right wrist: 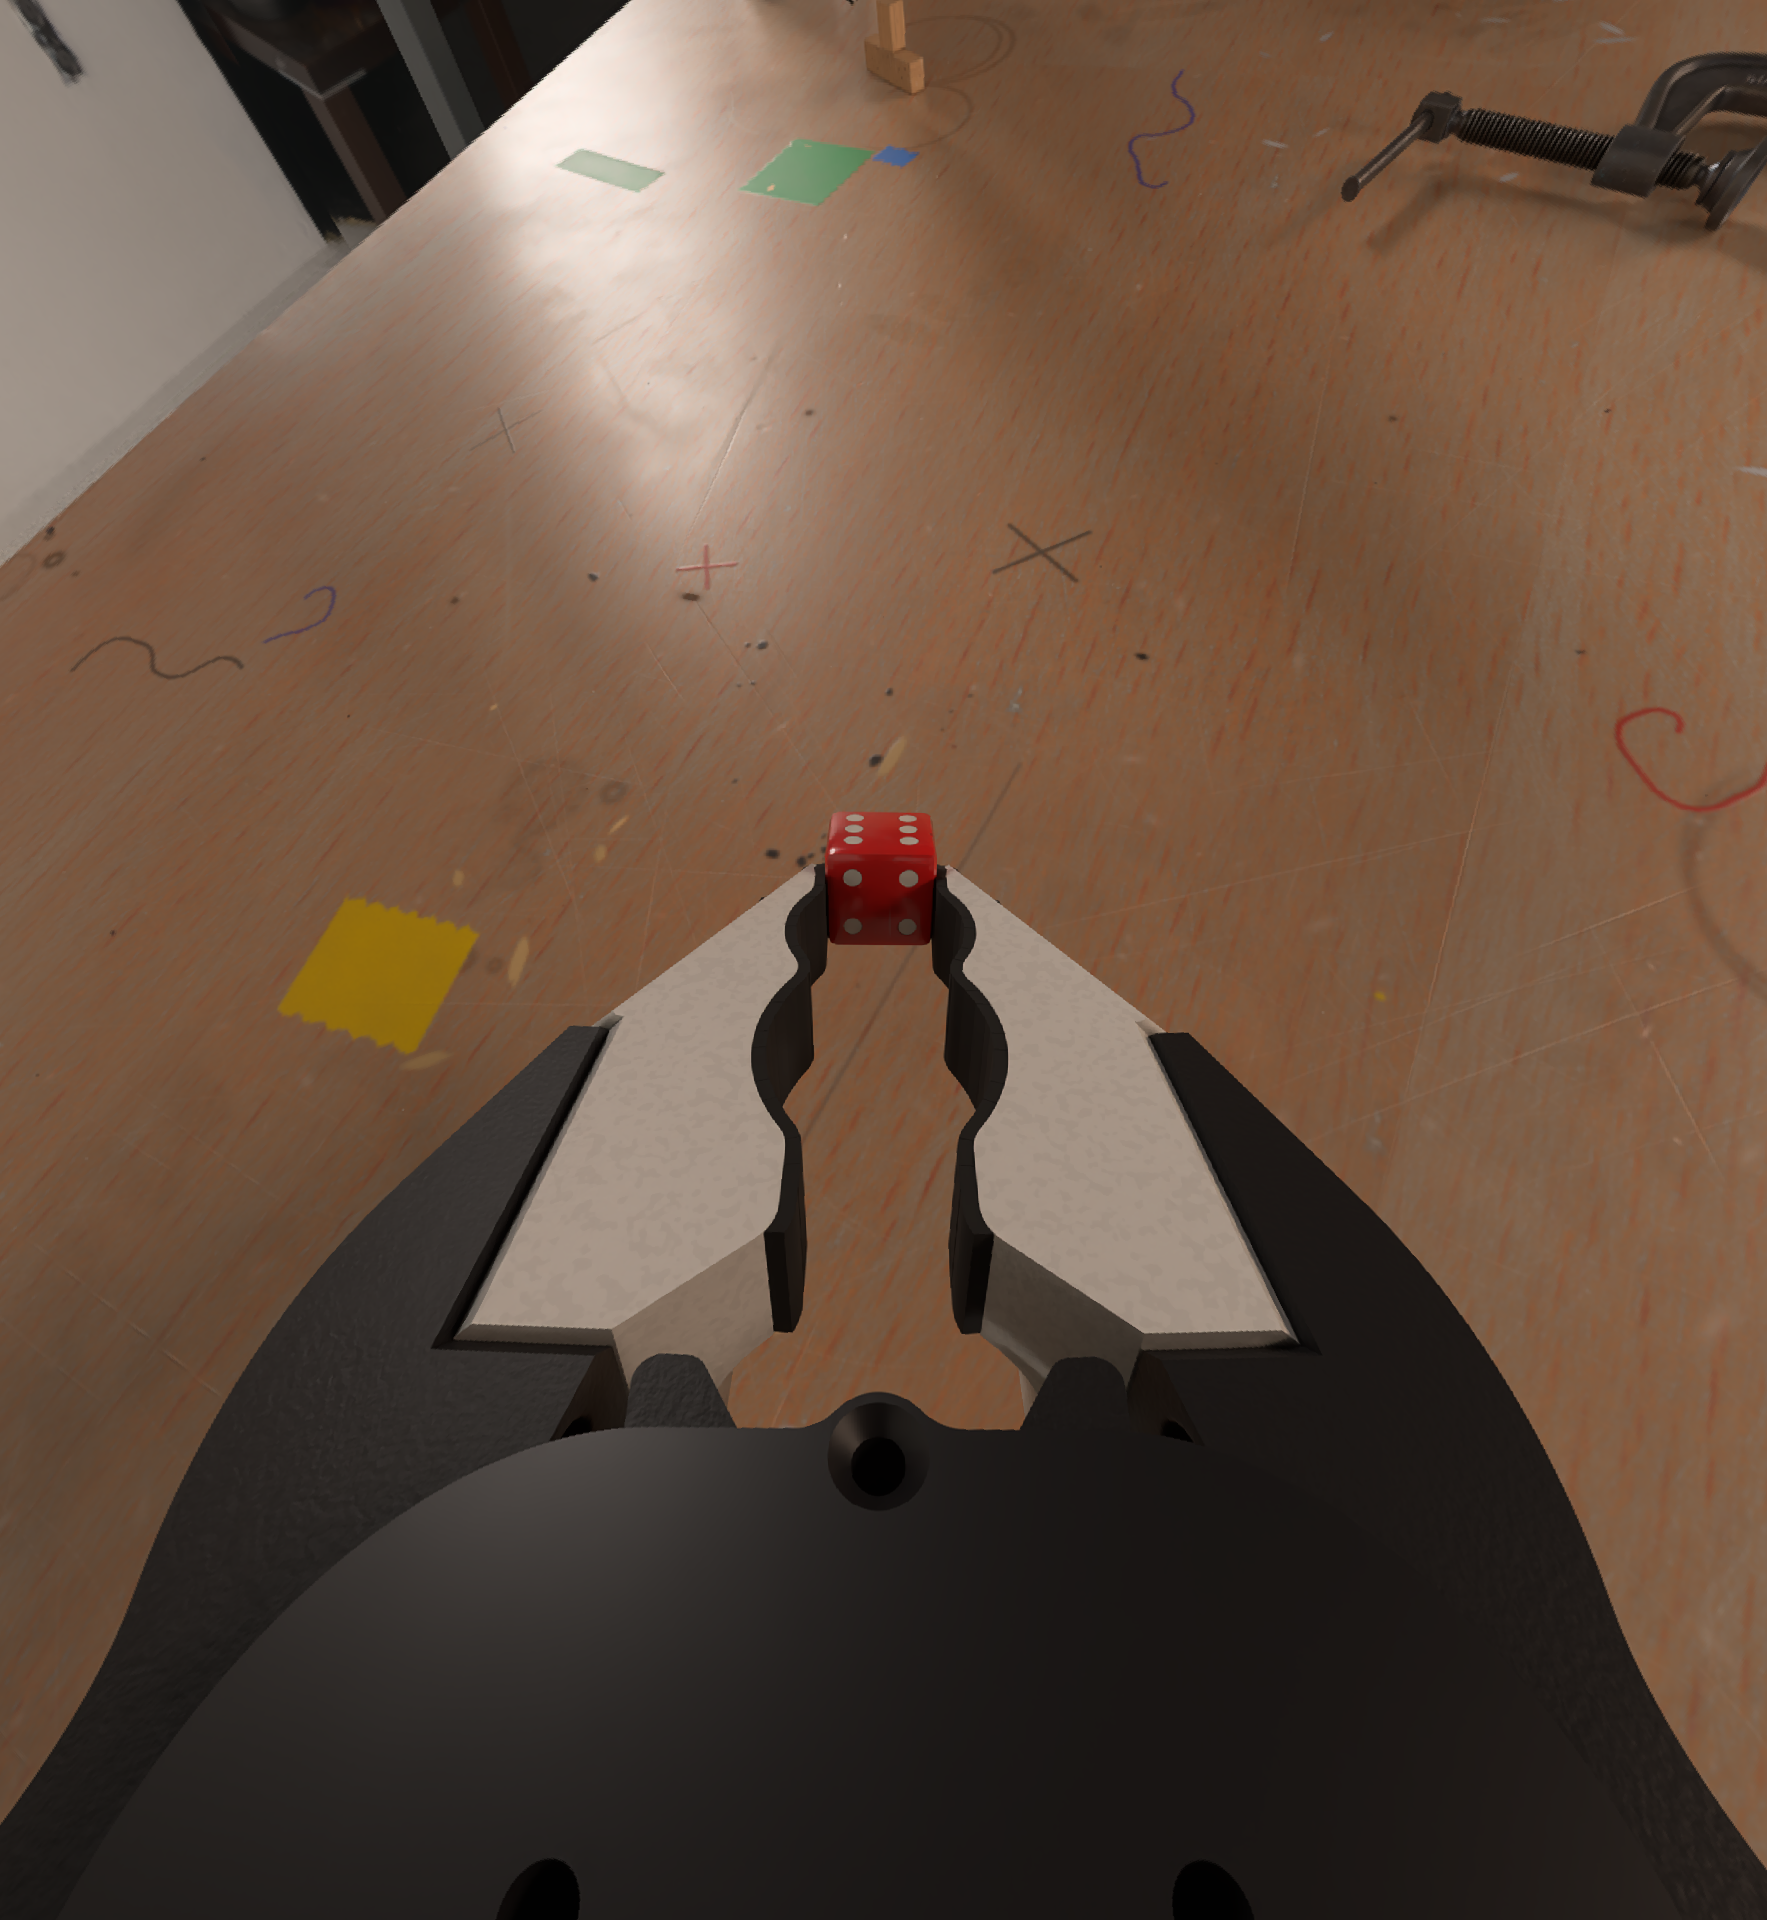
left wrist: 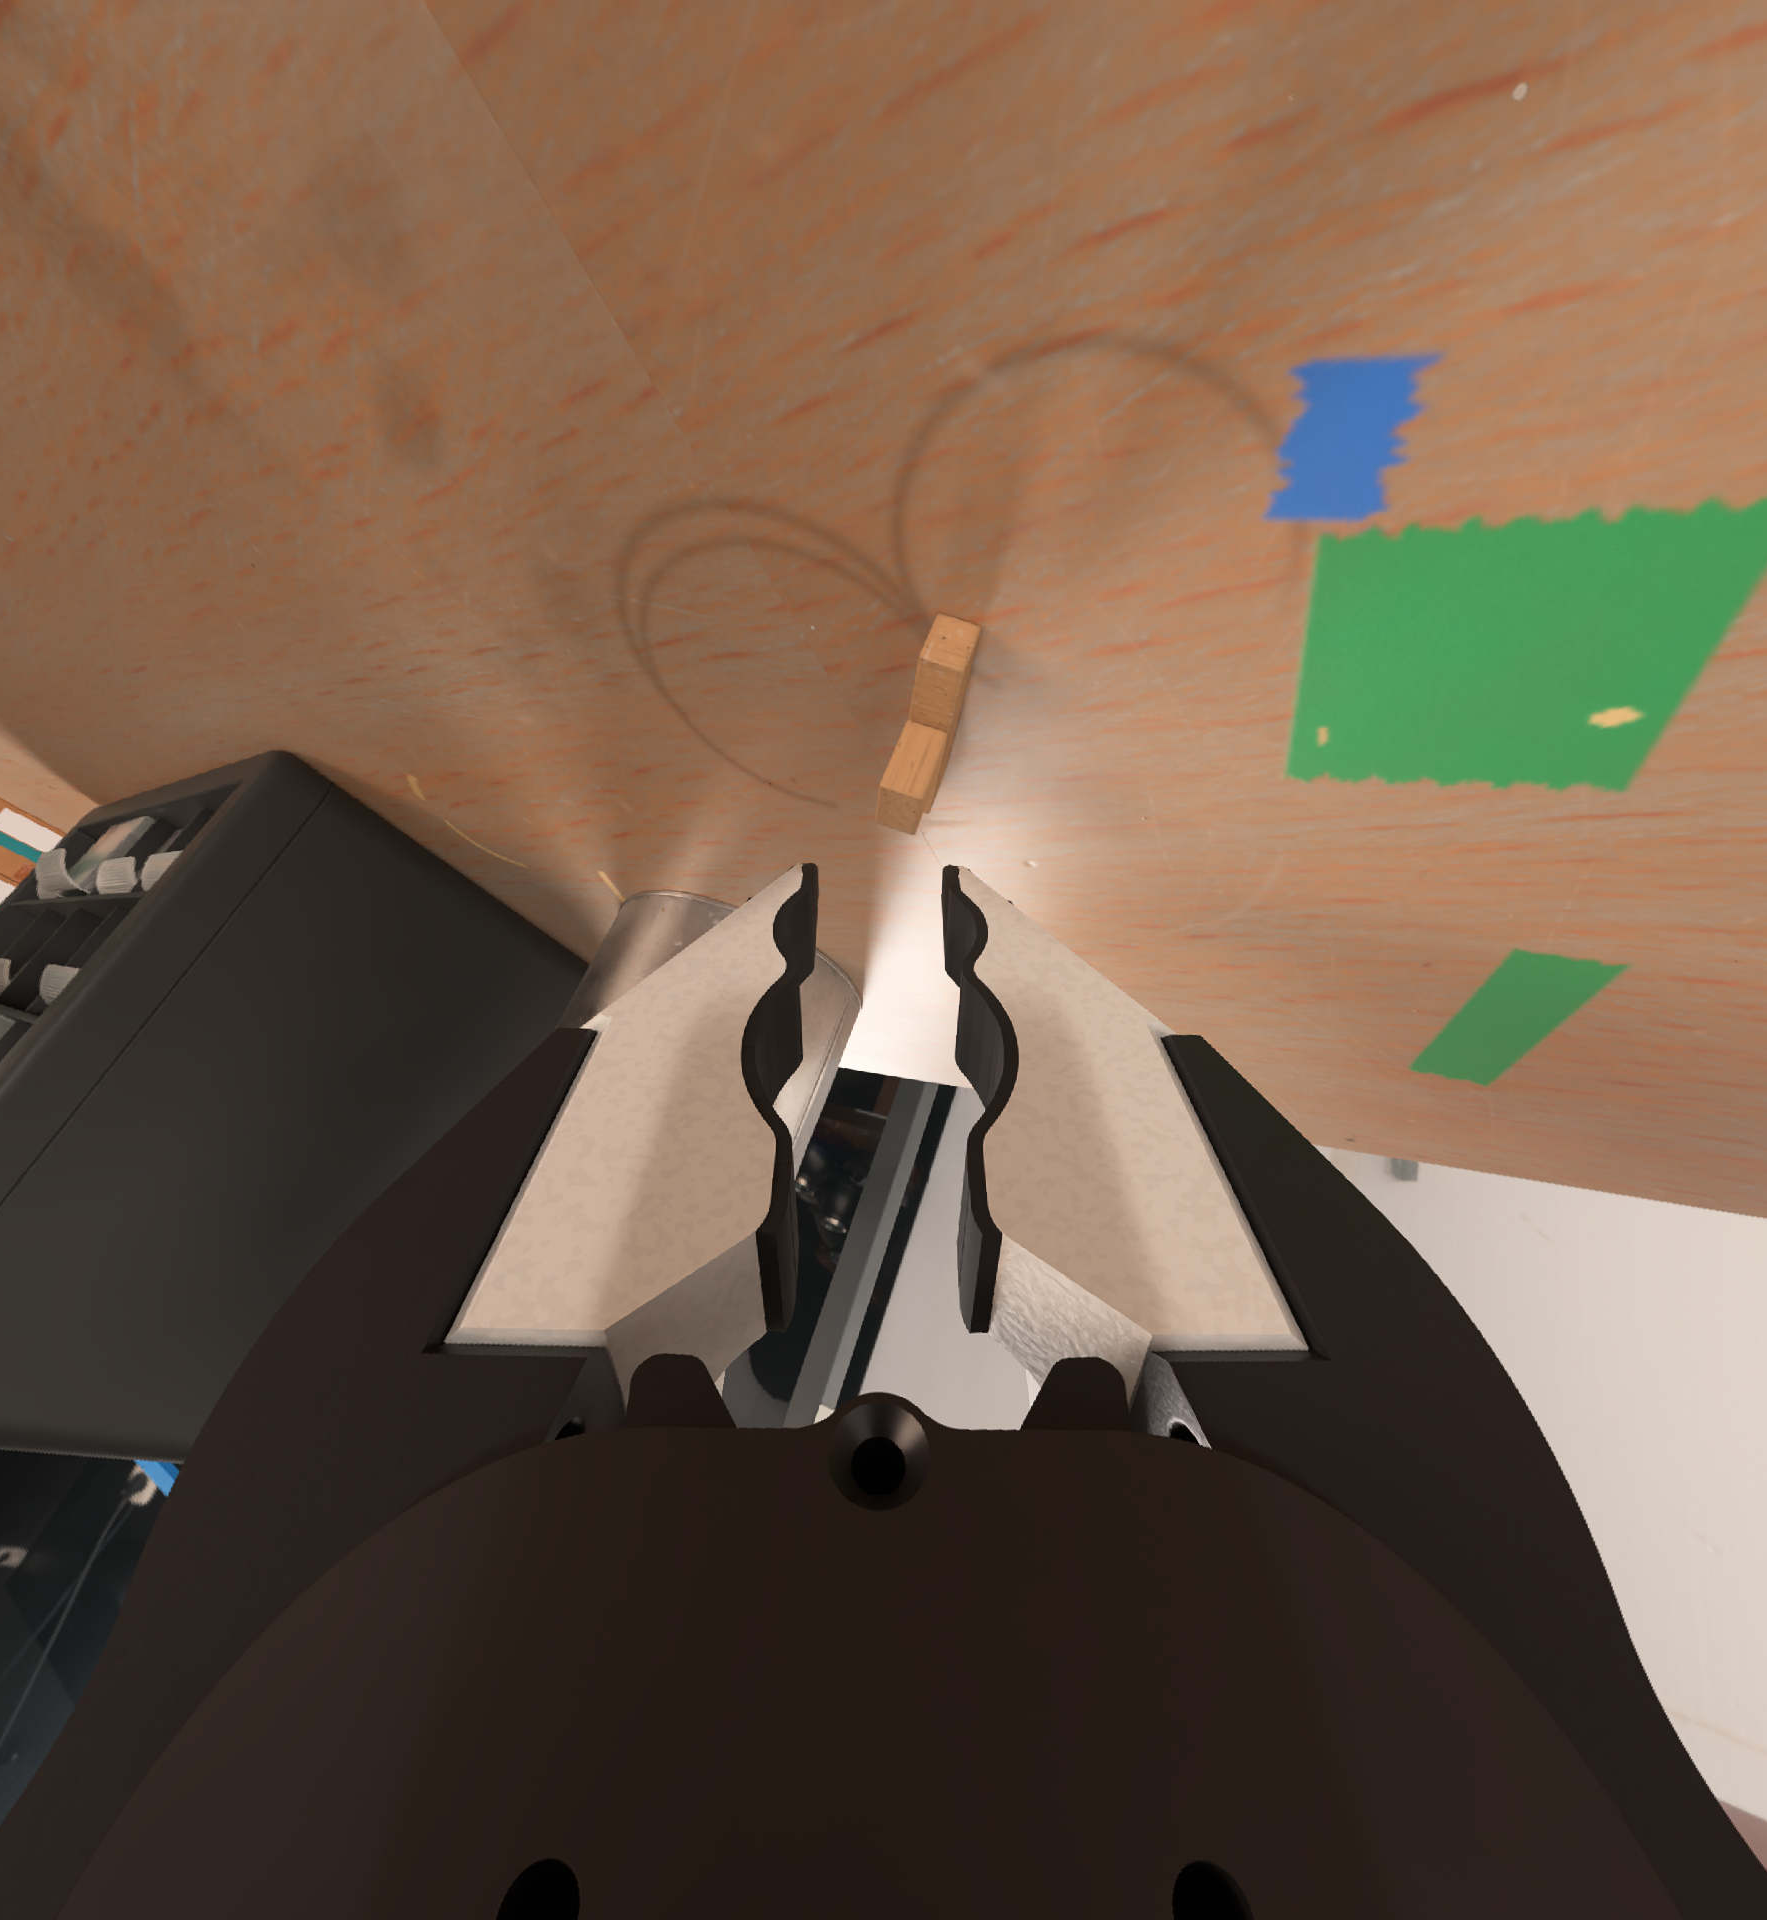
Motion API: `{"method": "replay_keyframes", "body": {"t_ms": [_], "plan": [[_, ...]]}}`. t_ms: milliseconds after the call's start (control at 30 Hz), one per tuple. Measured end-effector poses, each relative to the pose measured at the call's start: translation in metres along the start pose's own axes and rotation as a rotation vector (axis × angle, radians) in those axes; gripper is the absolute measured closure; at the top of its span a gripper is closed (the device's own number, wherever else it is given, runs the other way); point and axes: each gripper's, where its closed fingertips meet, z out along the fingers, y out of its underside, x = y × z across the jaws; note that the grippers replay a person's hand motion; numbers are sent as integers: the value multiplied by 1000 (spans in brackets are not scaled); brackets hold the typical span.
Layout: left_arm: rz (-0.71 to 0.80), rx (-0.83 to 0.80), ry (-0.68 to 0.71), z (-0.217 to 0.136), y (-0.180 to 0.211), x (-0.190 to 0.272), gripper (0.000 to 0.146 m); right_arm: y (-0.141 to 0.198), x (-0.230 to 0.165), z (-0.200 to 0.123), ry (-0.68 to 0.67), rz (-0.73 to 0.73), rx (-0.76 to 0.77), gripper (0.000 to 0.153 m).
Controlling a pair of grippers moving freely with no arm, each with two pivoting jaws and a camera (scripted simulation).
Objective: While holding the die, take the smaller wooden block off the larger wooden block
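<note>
The right gripper [right wrist: 880, 883] pinches the small glossy red die with white pips [right wrist: 880, 879] at its tips above the scratched plywood tabletop [right wrist: 1274, 520], so that half looks done. The left gripper [left wrist: 879, 878], its ridged black pads parted and empty, faces the pale smaller wooden block [left wrist: 945, 665], not yet lifted from the larger wooden block [left wrist: 912, 777] just ahead.

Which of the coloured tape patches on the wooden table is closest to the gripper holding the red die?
The yellow patch, lying just left of the right gripper; the green patches and blue patch lie far off near the wooden blocks.
</note>
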Motion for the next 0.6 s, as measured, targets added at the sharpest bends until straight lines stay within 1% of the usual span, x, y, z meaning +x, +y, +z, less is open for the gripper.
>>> {"method": "replay_keyframes", "body": {"t_ms": [167,400,600], "plan": [[-2,24,-10,2,-4,-2,123,-1,0,0,-5,1,2,134],[34,-9,-51,6,-5,-2,124,-1,0,-1,-11,6,9,134],[42,-12,-59,9,-7,-2,125,-1,0,-2,-14,8,11,134]]}}
